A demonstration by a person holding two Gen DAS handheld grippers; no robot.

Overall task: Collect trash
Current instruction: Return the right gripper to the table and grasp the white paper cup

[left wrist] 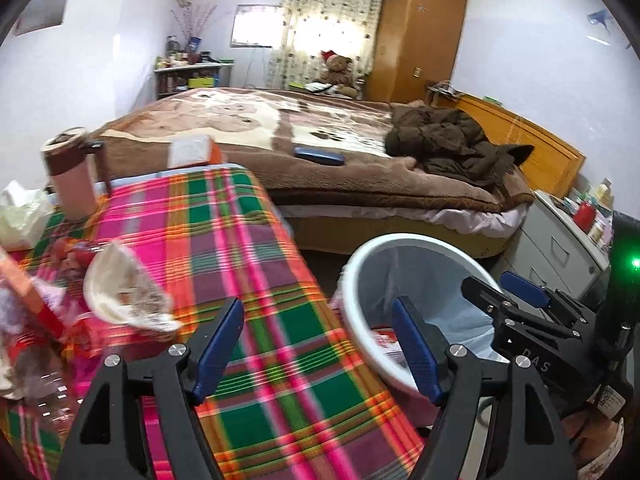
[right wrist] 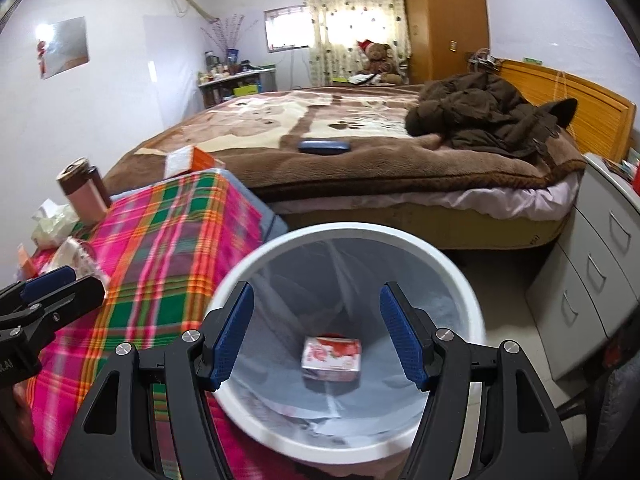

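Bedroom clutter frames the work: a plaid tablecloth (left wrist: 248,280) covers the table beside a white trash bin (right wrist: 460,280) lined with a pale bag. Both tools are released and empty. The right gripper (right wrist: 316,336) hangs over the bin mouth, and a small red-and-white carton (right wrist: 332,360) lies at the bottom, below and between its fingers. The left gripper (left wrist: 320,348) is over the cloth, the bin rim just beyond its right finger. More trash, a crumpled clear wrapper (left wrist: 124,288) and red packaging, sits well off to the left of its left finger. In swinging back for these, a finger could likely clip the rim and tip the bin, or snag the cloth and topple the pink tumbler (left wrist: 72,176). Only "DAS" reads on the right tool's body; the carton's print is too blurred.
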